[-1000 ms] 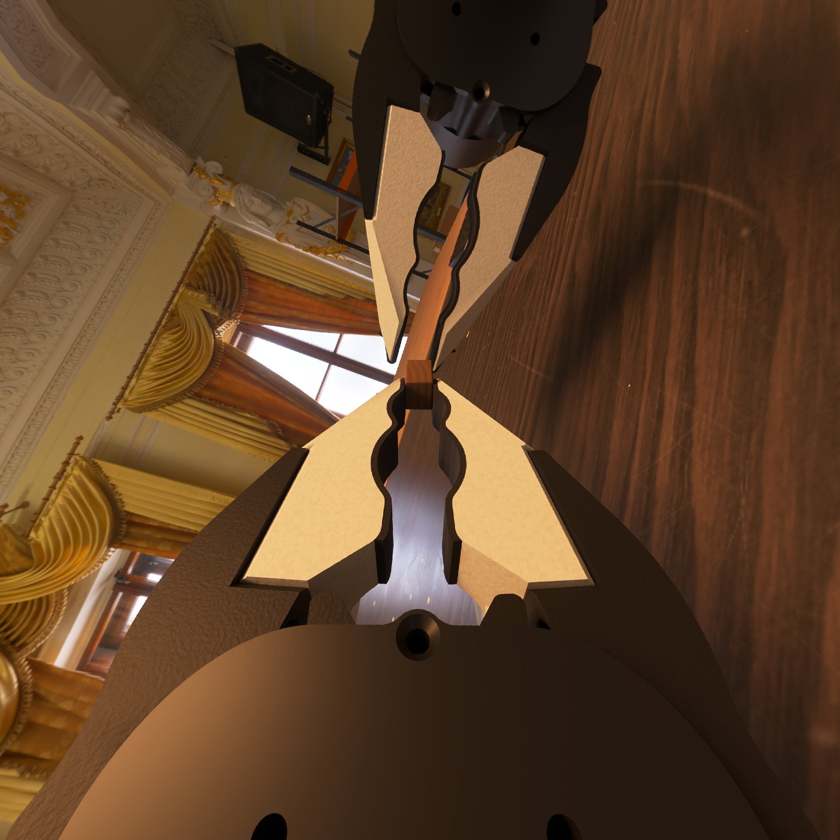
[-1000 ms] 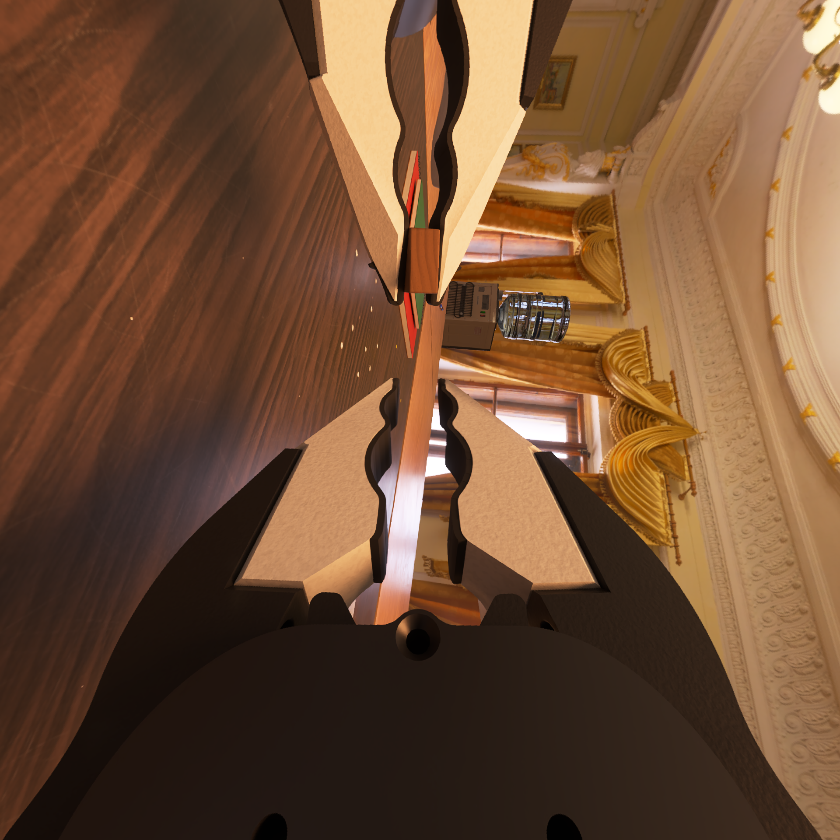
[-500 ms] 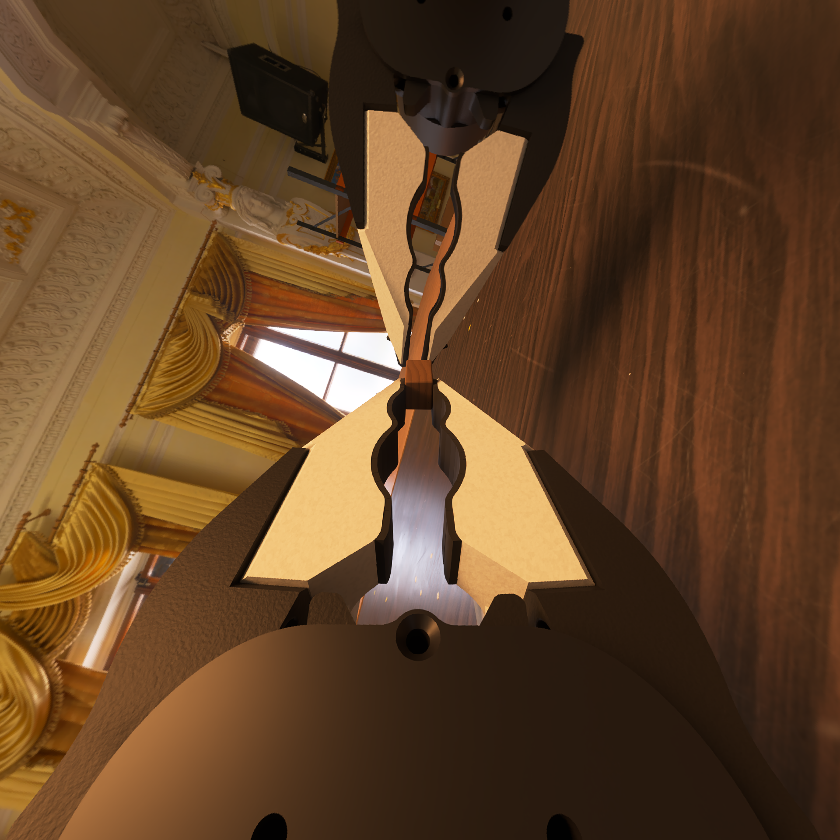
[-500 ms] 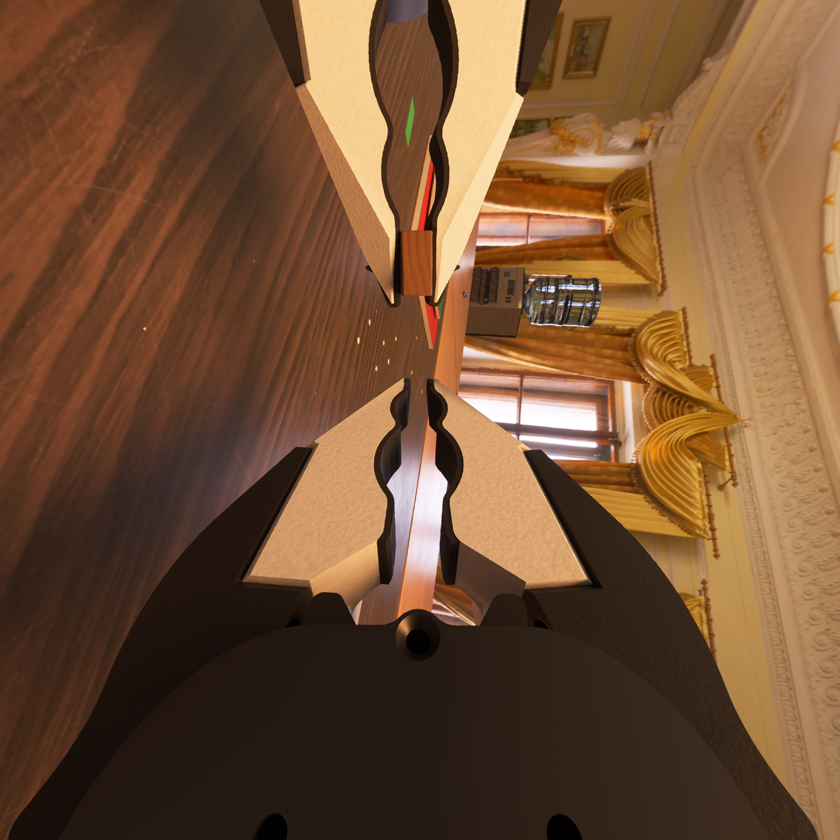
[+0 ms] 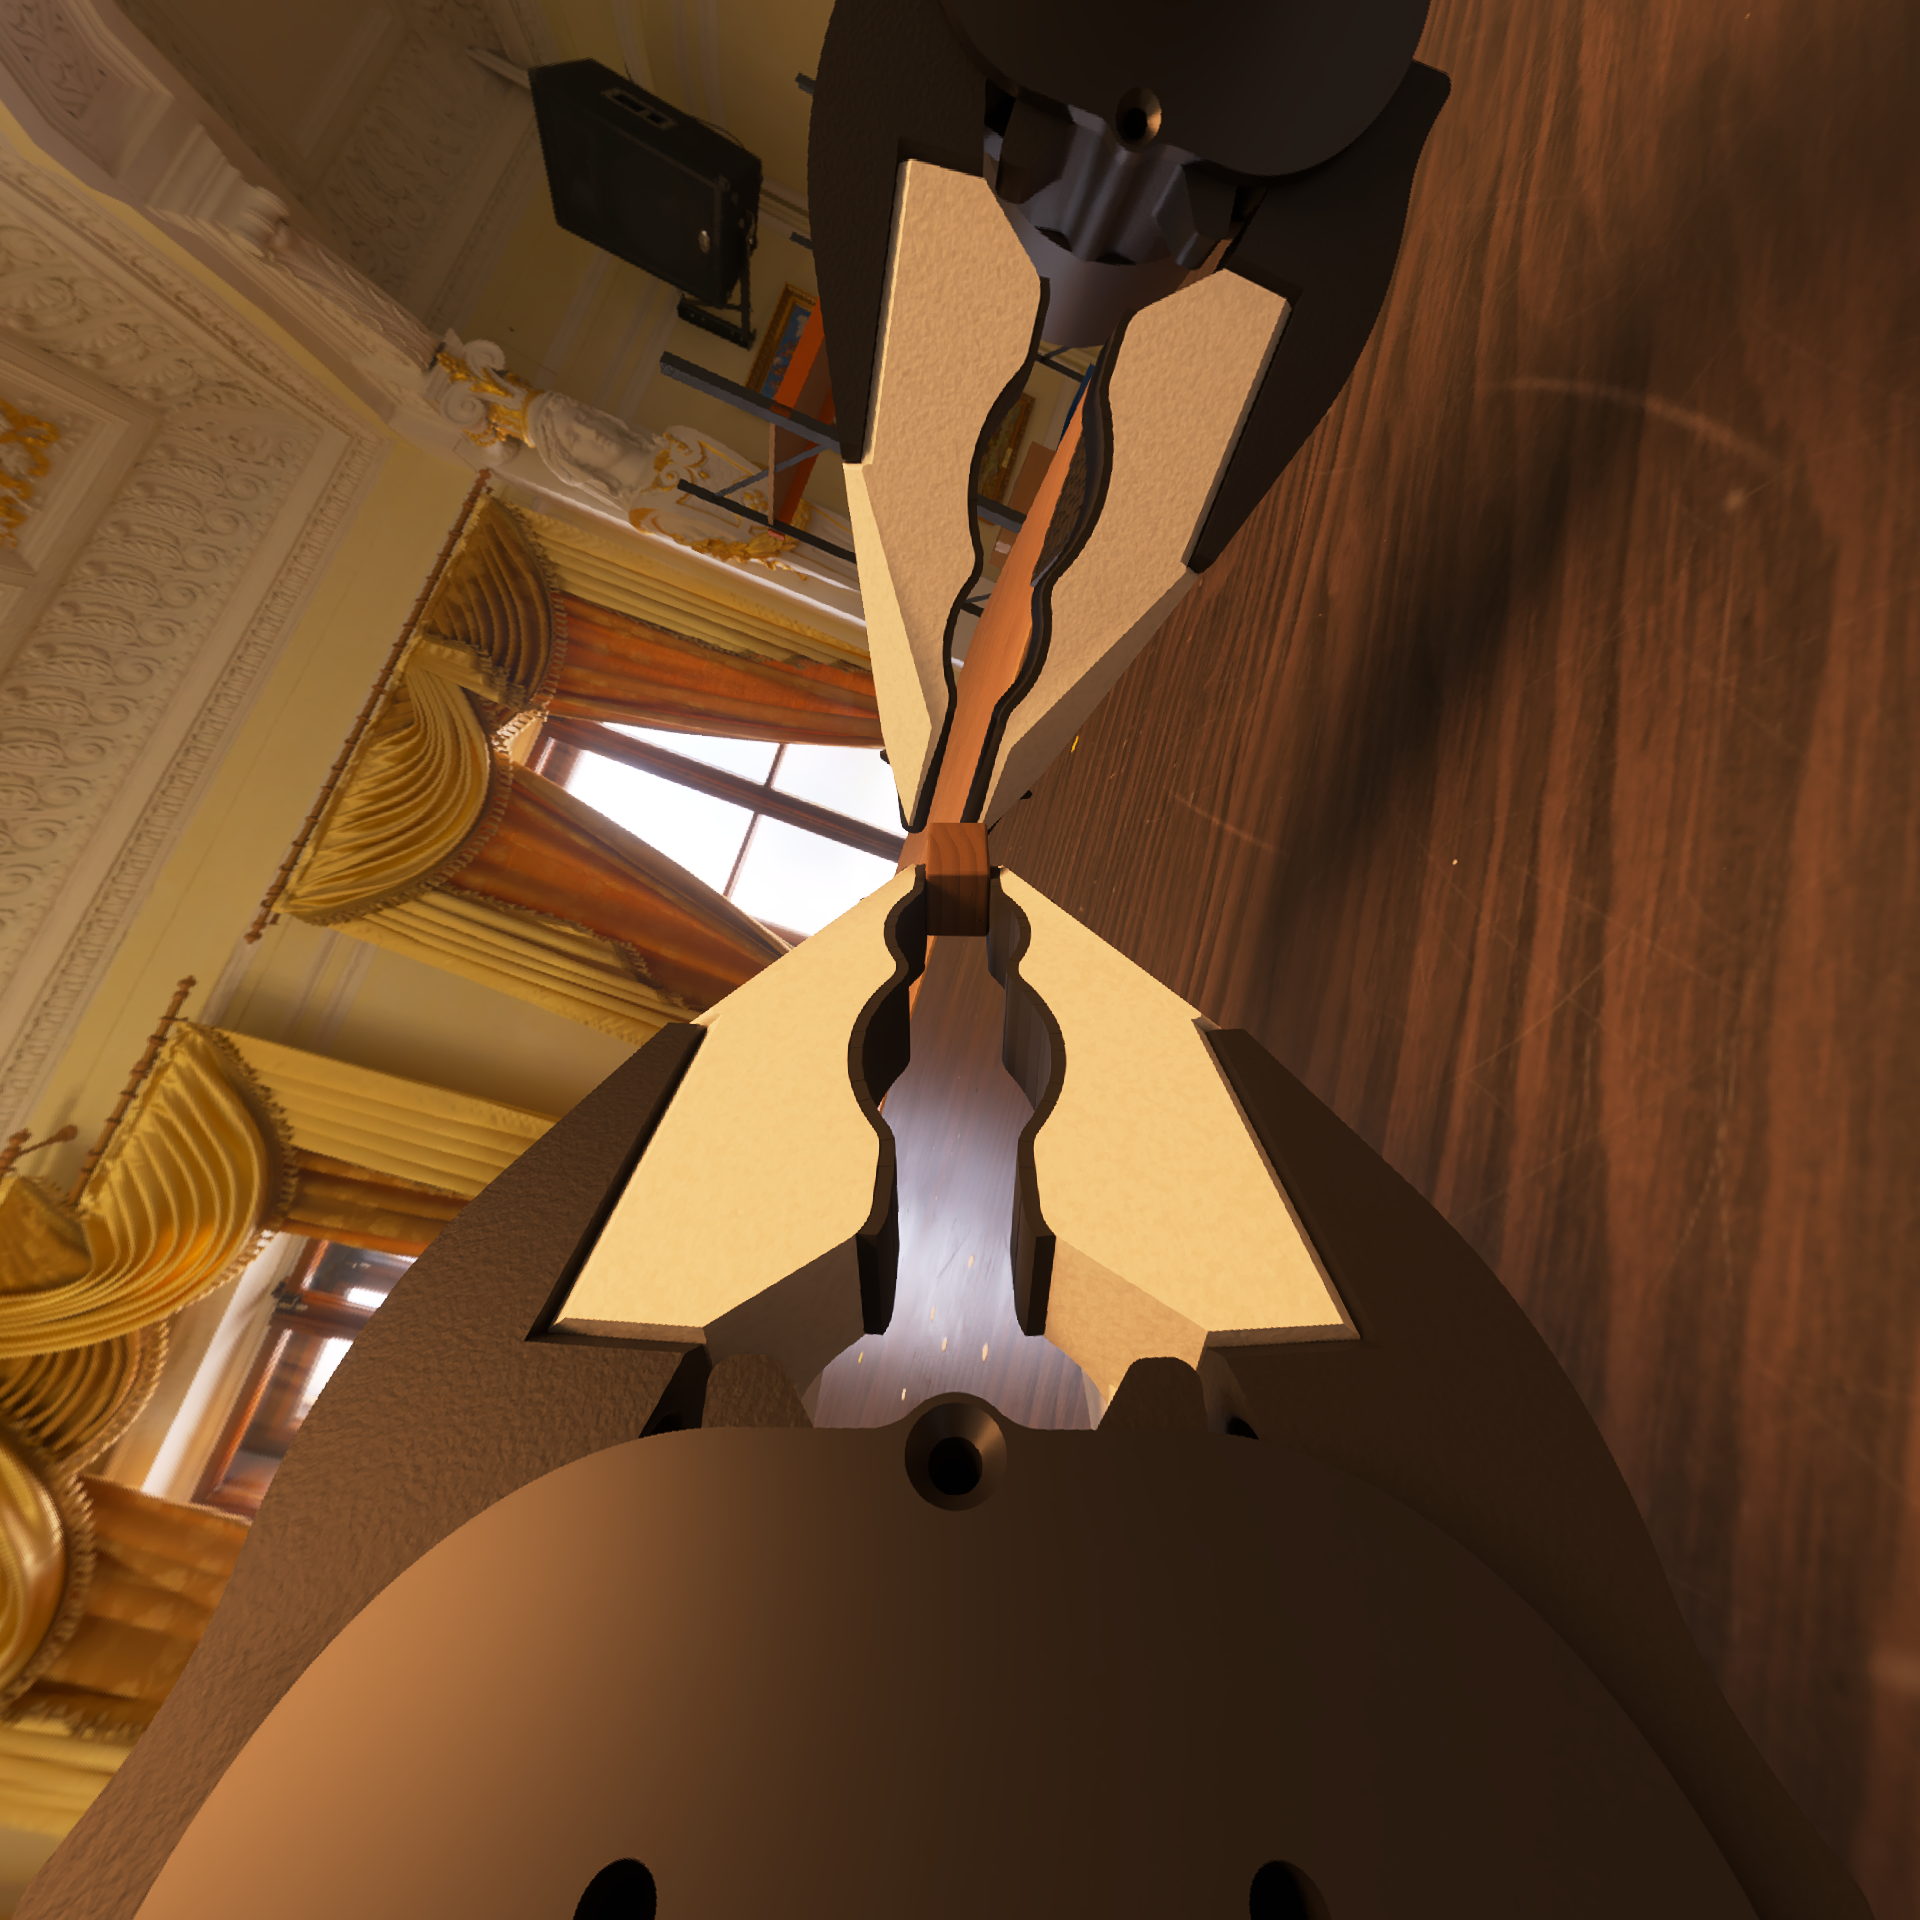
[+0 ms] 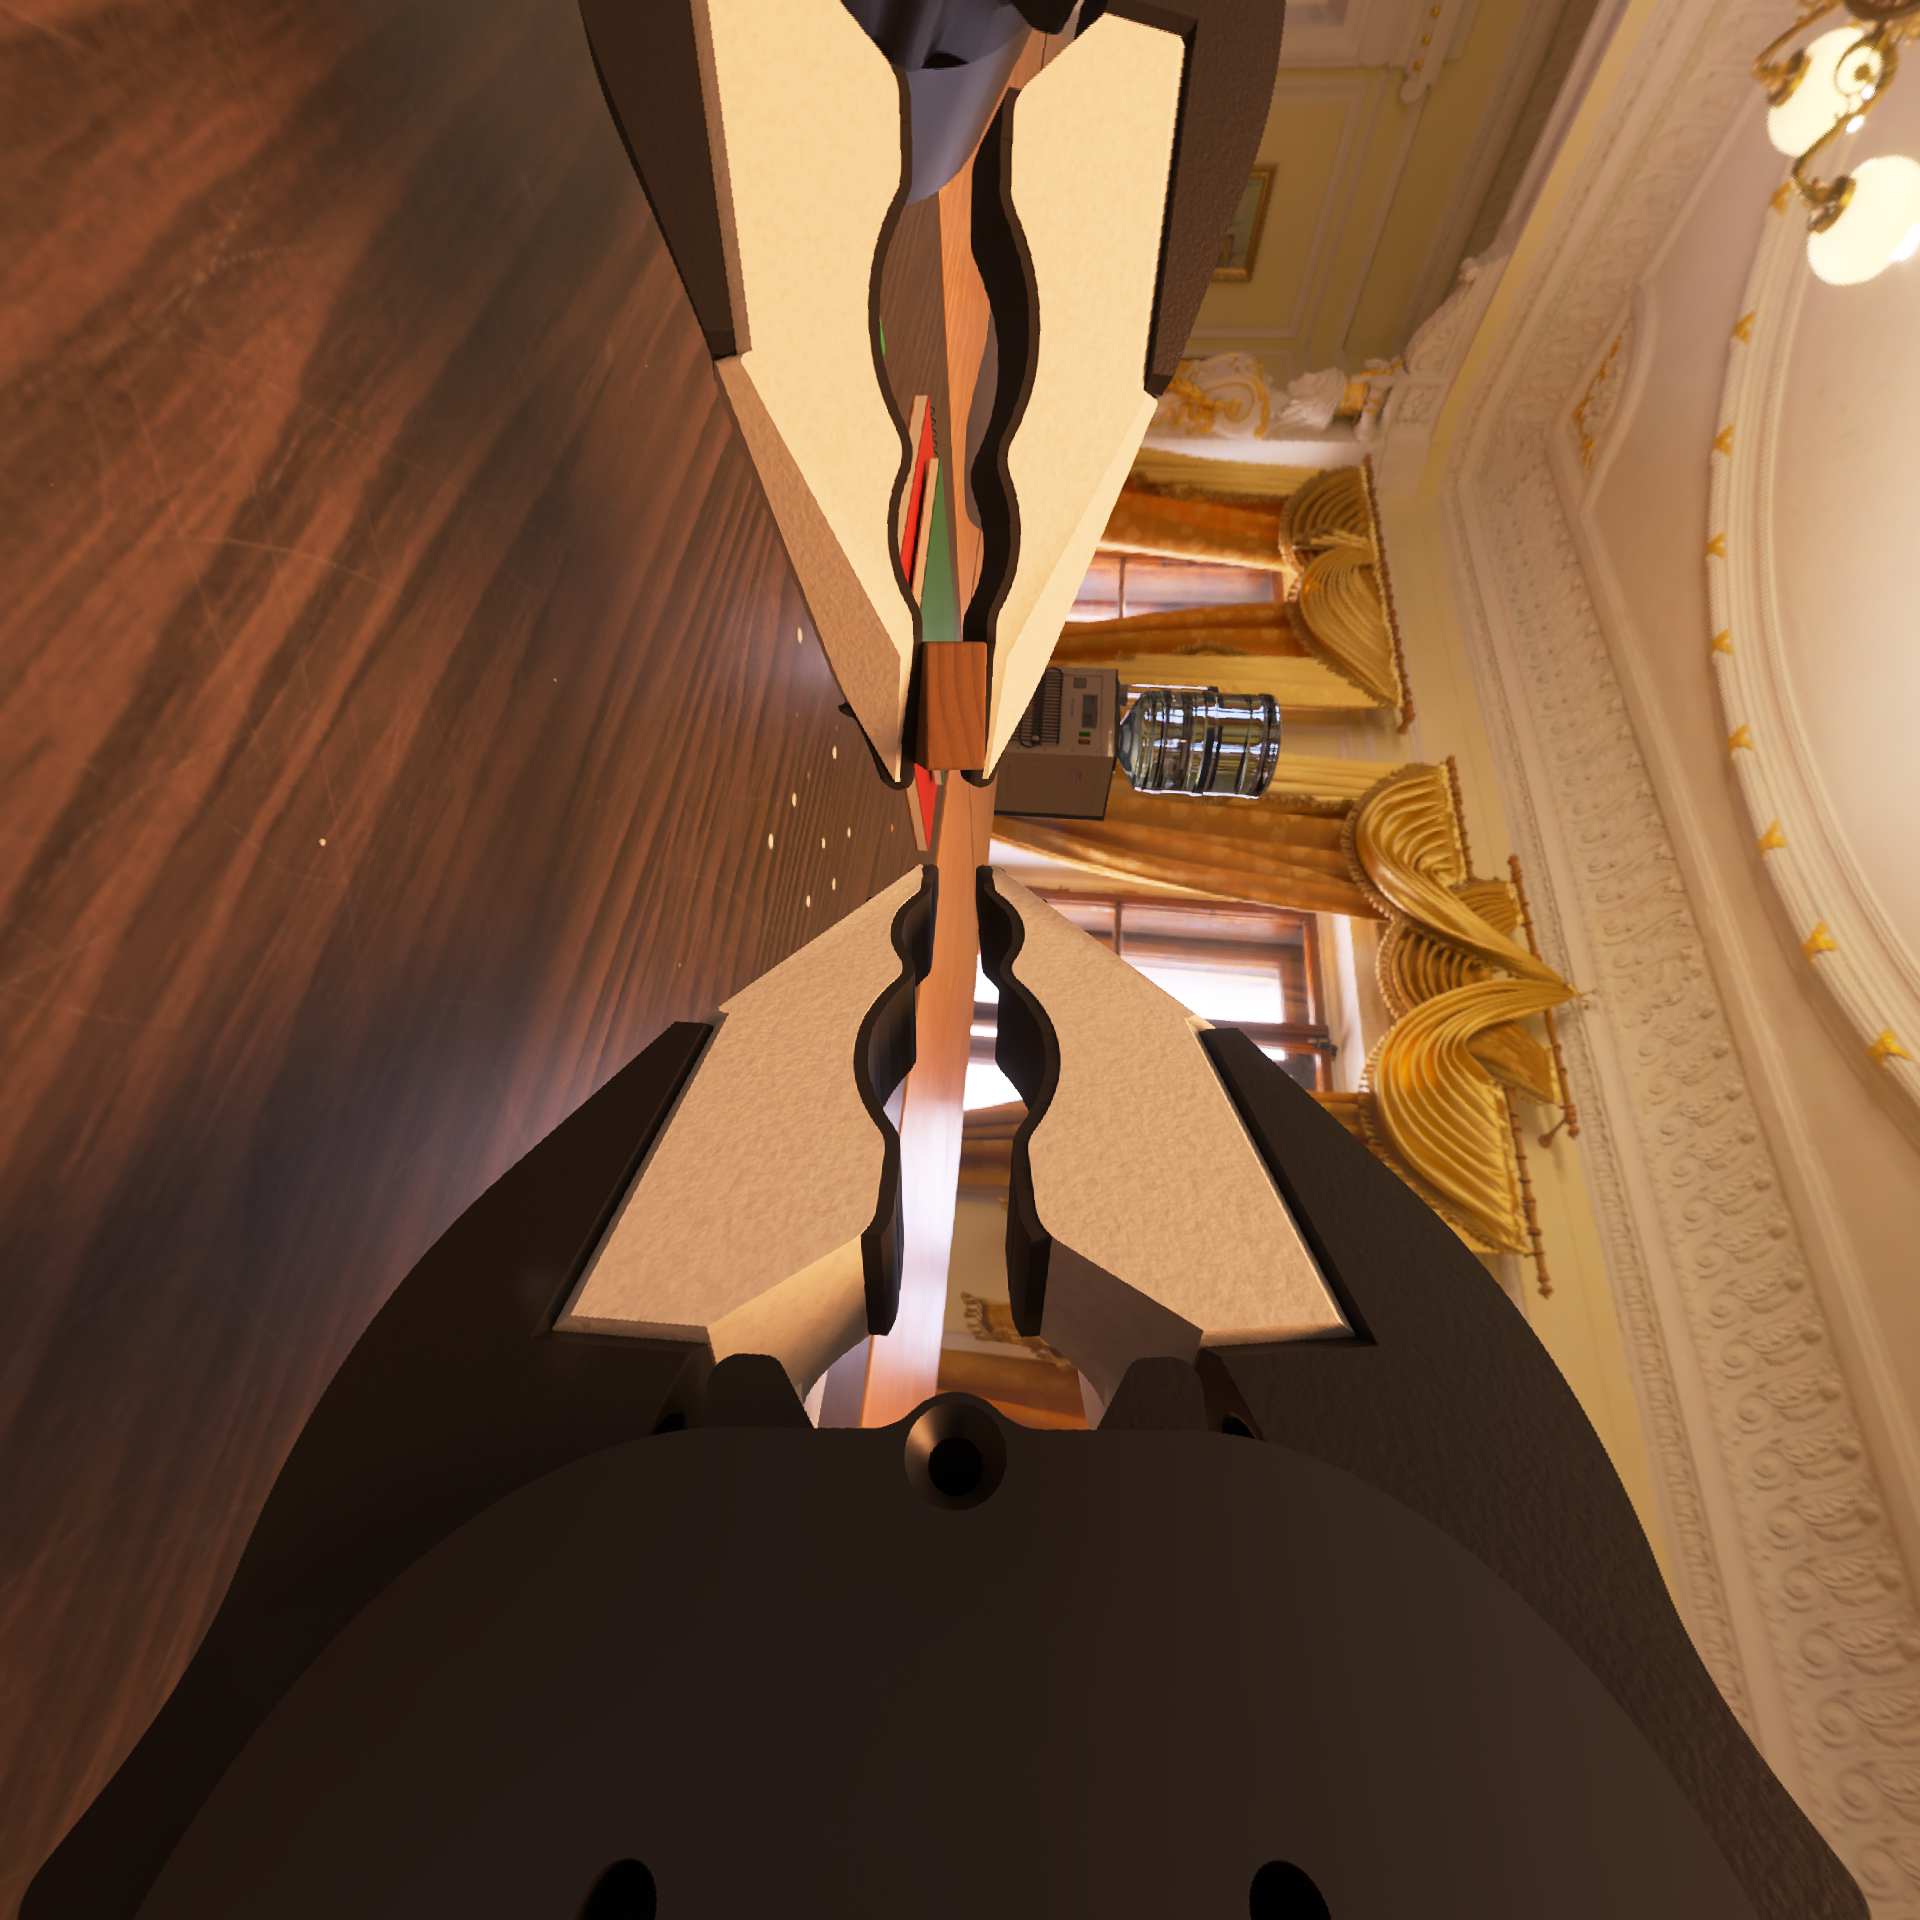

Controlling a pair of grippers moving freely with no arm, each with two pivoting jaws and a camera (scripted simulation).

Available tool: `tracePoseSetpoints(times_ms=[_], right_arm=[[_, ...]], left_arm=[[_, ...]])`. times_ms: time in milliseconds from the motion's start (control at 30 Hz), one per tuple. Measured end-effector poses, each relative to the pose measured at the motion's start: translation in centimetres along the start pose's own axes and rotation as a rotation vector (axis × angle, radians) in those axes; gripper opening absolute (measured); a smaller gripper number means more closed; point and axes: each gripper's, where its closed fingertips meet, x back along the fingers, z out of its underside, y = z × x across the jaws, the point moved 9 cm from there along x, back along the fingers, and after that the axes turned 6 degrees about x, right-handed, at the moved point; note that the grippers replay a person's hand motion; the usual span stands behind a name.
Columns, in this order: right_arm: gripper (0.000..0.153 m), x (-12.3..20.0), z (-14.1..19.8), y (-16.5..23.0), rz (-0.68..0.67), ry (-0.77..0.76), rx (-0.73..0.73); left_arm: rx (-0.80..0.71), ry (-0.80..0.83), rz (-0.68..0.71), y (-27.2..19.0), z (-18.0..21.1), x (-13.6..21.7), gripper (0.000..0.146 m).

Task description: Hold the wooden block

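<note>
The small wooden block point(image 5: 956, 878) is pinched between the tips of my left gripper point(image 5: 956, 902), which is shut on it and holds it in the air beside the dark wooden table point(image 5: 1558, 935). In the right wrist view the block point(image 6: 951, 717) sits between the left gripper's tips point(image 6: 940, 771). My right gripper point(image 6: 956, 881) faces it tip to tip, a short way off the block. Its jaws stand a narrow gap apart with nothing between them. In the left wrist view the right gripper point(image 5: 953, 823) comes close to the block's far end.
A flat red and green thing point(image 6: 925, 520) lies on the table point(image 6: 364, 727) behind the left gripper. A water dispenser point(image 6: 1143, 743), golden curtains and windows stand far off. A black speaker point(image 5: 644, 177) hangs on the wall.
My right gripper's jaws have narrowed from a wider gap to a slim one and it has come closer to the block. My left gripper has kept its hold on the block.
</note>
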Motion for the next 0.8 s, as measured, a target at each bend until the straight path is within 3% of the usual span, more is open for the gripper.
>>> tracePoseSetpoints(times_ms=[400, 600, 700, 800], right_arm=[[0.016, -0.23, -0.25, 0.46, 0.026, -0.028, 0.028], [0.007, -0.39, -0.36, -0.01, -0.009, -0.007, -0.024], [0.007, -0.40, -0.21, 0.02, -0.039, -0.026, -0.056], [0.014, -0.27, 0.27, 0.03, -0.017, -0.046, -0.103]], left_arm=[[0.055, 0.029, 0.048, -0.01, 0.28, -0.20, 0.010], [0.029, 0.036, 0.022, 0.11, 0.35, -0.07, 0.010], [0.002, 0.036, 0.022, -0.13, 0.42, -0.12, 0.010], [0.079, 0.030, 0.028, 0.07, 0.60, -0.20, 0.010]])
